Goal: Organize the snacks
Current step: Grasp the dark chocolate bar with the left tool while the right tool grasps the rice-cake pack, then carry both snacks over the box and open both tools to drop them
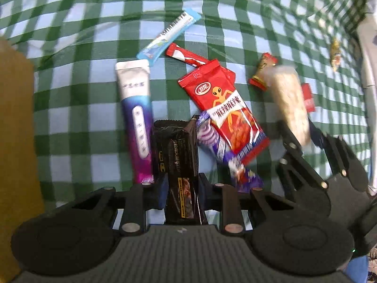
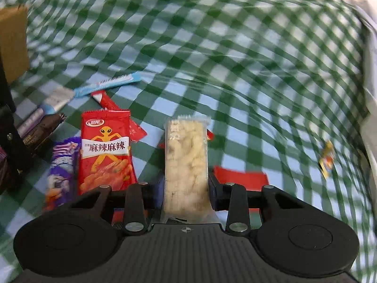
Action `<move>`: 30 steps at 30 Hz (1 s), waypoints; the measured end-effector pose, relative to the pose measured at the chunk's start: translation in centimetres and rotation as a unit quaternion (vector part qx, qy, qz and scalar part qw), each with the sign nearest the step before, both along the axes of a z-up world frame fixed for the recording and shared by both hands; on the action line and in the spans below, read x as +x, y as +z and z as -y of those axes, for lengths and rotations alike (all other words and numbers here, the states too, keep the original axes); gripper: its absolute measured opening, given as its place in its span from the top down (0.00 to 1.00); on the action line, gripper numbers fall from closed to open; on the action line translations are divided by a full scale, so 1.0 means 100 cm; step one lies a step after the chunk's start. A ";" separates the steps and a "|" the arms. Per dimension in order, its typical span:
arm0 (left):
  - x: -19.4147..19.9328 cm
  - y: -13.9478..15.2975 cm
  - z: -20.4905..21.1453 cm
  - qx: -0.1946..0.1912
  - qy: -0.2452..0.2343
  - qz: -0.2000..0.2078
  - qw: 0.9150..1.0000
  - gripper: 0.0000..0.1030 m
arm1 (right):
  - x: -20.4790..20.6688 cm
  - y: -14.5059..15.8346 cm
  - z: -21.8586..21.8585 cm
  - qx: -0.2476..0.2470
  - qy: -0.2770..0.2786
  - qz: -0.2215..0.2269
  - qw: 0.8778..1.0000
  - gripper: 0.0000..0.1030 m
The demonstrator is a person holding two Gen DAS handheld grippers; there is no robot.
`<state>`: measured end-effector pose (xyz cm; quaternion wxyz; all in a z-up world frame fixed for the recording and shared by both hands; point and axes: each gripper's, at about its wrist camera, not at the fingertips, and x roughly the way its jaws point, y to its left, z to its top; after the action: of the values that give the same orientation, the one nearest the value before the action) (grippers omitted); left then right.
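My left gripper (image 1: 181,186) is shut on a black snack bar (image 1: 180,162) and holds it over the checked cloth. My right gripper (image 2: 186,186) is shut on a pale rice-cracker pack (image 2: 186,162); it also shows in the left wrist view (image 1: 288,103), held up at the right. A red alien snack pack (image 1: 223,108) (image 2: 106,151) lies on a purple pack (image 1: 223,155) (image 2: 62,167). A white-and-purple tube pack (image 1: 137,118), a blue stick (image 1: 168,35) (image 2: 108,86) and a red stick (image 1: 186,55) (image 2: 108,102) lie beyond.
A brown cardboard box (image 1: 16,141) (image 2: 13,42) stands at the left. Small red wrappers (image 1: 262,70) (image 2: 240,179) lie near the right gripper. A small yellow candy (image 1: 334,53) (image 2: 326,159) lies far right, near the cloth's edge (image 2: 367,118).
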<state>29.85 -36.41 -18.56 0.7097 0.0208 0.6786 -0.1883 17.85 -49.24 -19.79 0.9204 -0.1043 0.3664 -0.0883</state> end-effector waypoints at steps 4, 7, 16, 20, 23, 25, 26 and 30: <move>-0.026 0.028 -0.028 -0.020 -0.010 0.024 0.999 0.72 | -0.047 0.021 -0.001 0.037 -0.057 0.036 0.997 0.63; -0.041 0.043 -0.044 -0.024 -0.007 0.031 0.999 0.72 | -0.082 0.032 -0.003 0.065 -0.097 0.048 0.992 0.63; -0.080 0.109 -0.106 -0.054 0.015 0.078 0.995 0.72 | -0.135 0.077 -0.049 0.112 -0.138 0.078 0.981 0.63; -0.093 0.142 -0.141 -0.057 0.036 0.112 0.991 0.72 | -0.142 0.108 -0.086 0.139 -0.113 0.094 0.979 0.63; -0.101 0.163 -0.173 -0.054 0.054 0.133 0.988 0.72 | -0.141 0.127 -0.122 0.154 -0.080 0.101 0.980 0.63; -0.106 0.173 -0.196 -0.051 0.064 0.143 0.986 0.72 | -0.138 0.139 -0.146 0.167 -0.056 0.101 0.979 0.63; -0.106 0.176 -0.206 -0.048 0.069 0.149 0.985 0.72 | -0.136 0.144 -0.159 0.173 -0.044 0.101 0.979 0.63; -0.110 0.182 -0.252 -0.025 0.096 0.170 0.980 0.72 | -0.124 0.158 -0.207 0.185 0.007 0.093 0.978 0.63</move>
<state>18.86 -11.26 -0.36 0.8299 -0.0306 0.5418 -0.1296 5.45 -28.59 -3.98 0.9543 0.0743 0.2886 -0.0218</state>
